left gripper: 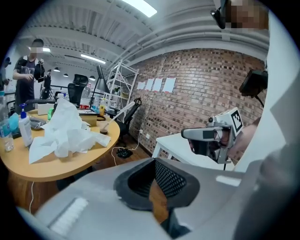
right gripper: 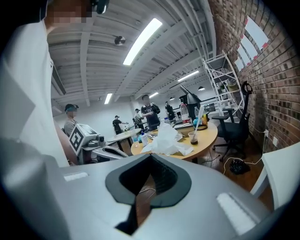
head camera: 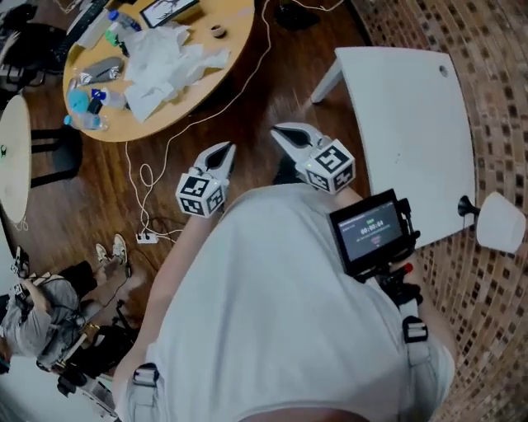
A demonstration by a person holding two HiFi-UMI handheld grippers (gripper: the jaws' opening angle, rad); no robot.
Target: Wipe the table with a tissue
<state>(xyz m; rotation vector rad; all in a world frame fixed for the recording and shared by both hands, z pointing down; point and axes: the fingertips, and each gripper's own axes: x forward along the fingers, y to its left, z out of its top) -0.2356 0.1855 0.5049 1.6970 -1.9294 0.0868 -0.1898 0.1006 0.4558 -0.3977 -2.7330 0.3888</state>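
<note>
Overhead, the left gripper (head camera: 228, 150) and the right gripper (head camera: 279, 132) were held out in front of the person's pale, smooth-cloth shirt (head camera: 272, 313), both pointing over a dark wooden plank floor (head camera: 247, 99). Each was a grey, rounded plastic shell carrying a white cube with black square markers. Seen along its own jaws, the left gripper (left gripper: 157, 199) had its black, cross-ribbed pads brought together with nothing caught between them, only a sliver of floor showing below. The right gripper (right gripper: 140, 199) looked the same, its dark pads closed on each other and empty. The tissue heap (head camera: 169, 58), a crumpled, soft white pile of loose sheets, lay on the round wooden table (head camera: 231, 25), well apart from both grippers. That table had a smooth, honey-coloured top and also held clear plastic bottles with blue caps (head camera: 87, 103) near its edge. From the left gripper view the tissue heap (left gripper: 63, 133) stood up in peaked folds. From the right gripper view a small cup (right gripper: 192, 137) with a straw stood just beside it. Off to the right was a bare white table (head camera: 412, 132), flat and rectangular with rounded corners. A thin white cable (head camera: 148, 173) looped across the floor.
</note>
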